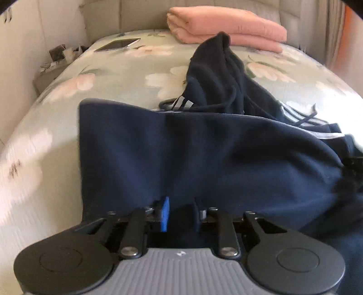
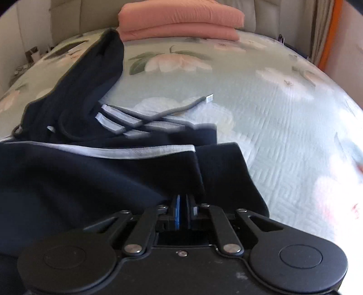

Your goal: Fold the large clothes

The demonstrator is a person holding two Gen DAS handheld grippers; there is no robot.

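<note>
Floral bedspread (image 2: 261, 118) covers the bed, a folded pink blanket (image 2: 179, 21) at its far end. Dark navy trousers (image 1: 204, 154) lie across it; left tongs (image 1: 179, 213) clamp the near hem, right tongs (image 2: 183, 212) pinched together on its edge.

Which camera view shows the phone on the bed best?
The left wrist view: the phone lies whole and unobstructed on the floral bedspread. The right wrist view shows no phone; only a dark, unclear shape lies there.
</note>
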